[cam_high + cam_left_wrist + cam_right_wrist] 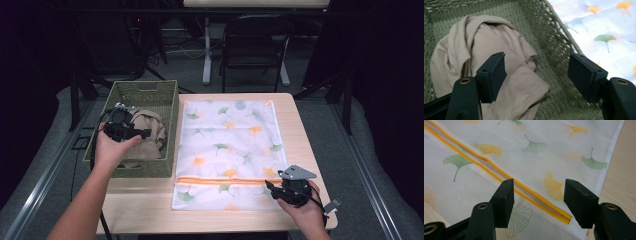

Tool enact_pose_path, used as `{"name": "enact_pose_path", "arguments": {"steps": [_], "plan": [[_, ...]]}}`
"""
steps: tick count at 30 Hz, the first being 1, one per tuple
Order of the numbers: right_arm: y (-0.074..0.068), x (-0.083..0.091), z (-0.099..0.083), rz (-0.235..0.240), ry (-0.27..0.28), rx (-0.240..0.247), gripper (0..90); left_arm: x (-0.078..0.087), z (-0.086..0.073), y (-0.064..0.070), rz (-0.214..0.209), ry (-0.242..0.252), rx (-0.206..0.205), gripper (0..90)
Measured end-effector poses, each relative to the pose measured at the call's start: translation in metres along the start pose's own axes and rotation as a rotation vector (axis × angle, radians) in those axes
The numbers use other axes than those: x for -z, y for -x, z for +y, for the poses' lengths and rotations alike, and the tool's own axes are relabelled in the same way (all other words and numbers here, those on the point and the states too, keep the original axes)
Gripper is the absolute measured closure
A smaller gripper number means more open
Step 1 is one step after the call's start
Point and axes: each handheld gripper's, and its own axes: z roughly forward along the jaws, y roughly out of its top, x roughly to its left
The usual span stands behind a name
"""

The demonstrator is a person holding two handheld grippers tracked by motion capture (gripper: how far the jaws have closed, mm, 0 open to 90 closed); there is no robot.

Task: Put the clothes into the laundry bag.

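Note:
A beige cloth [148, 134] [486, 60] lies crumpled in a green woven basket [165, 95] [549, 42] at the table's left. My left gripper [137, 133] [536, 75] hangs open just above the cloth, nothing between its jaws. A white mesh laundry bag [230, 145] [549, 150] printed with ginkgo leaves lies flat to the right of the basket, with an orange zipper [220, 181] [499, 173] across its near end. My right gripper [270, 188] [537, 202] stands open over the zipper's right end, holding nothing.
The pale wooden table [300, 130] shows bare strips at the right and front edges. A black folding chair [255, 45] and a white table leg [207, 45] stand beyond the far edge. Dark floor surrounds the table.

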Motion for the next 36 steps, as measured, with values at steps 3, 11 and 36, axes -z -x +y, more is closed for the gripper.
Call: {"name": "enact_pose_path", "arguments": {"steps": [3, 11, 36], "plan": [[0.0, 0.0, 0.0, -0.001, -0.001, 0.0, 41.4, -0.004, 0.004, -0.006, 0.016, -0.016, 0.011, 30.8], [0.001, 0.0, 0.0, 0.004, -0.001, 0.0, 41.3, -0.015, 0.007, -0.025, 0.034, -0.043, 0.067, 30.8], [0.0, -0.003, -0.001, 0.012, -0.004, -0.004, 41.3, -0.044, 0.006, -0.06, 0.079, -0.12, 0.143, 29.1]]}}
